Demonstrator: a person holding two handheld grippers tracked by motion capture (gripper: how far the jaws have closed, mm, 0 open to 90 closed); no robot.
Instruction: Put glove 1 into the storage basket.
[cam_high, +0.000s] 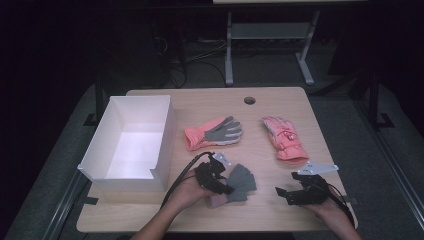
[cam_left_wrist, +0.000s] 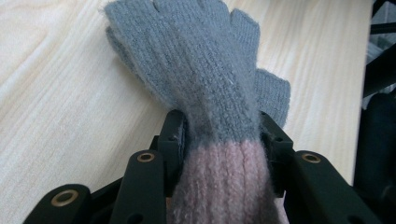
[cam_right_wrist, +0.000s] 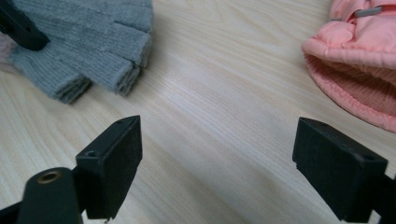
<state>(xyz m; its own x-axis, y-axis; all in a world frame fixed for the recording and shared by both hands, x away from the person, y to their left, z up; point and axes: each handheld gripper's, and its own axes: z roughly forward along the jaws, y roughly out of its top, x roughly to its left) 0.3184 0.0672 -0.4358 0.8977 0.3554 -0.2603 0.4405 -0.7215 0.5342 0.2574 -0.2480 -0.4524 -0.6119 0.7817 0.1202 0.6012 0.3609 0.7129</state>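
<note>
Near the table's (cam_high: 280, 220) front edge, the left gripper (cam_left_wrist: 223, 135) is clamping the grey knitted glove (cam_left_wrist: 205, 70) across its wrist, right where grey wool is meeting the pink cuff. The knit is looking soft, light and floppy (likely two gloves stacked), so the fingers are probably going to droop once lifted; gripping the bunched cuff seems safest. The right gripper (cam_right_wrist: 217, 158) is hovering with jaws wide apart, holding nothing. Farther back, two pink ski gloves (cam_high: 212, 132) are lying mid-table, with the white box (cam_high: 165, 145) sitting along the left edge
</note>
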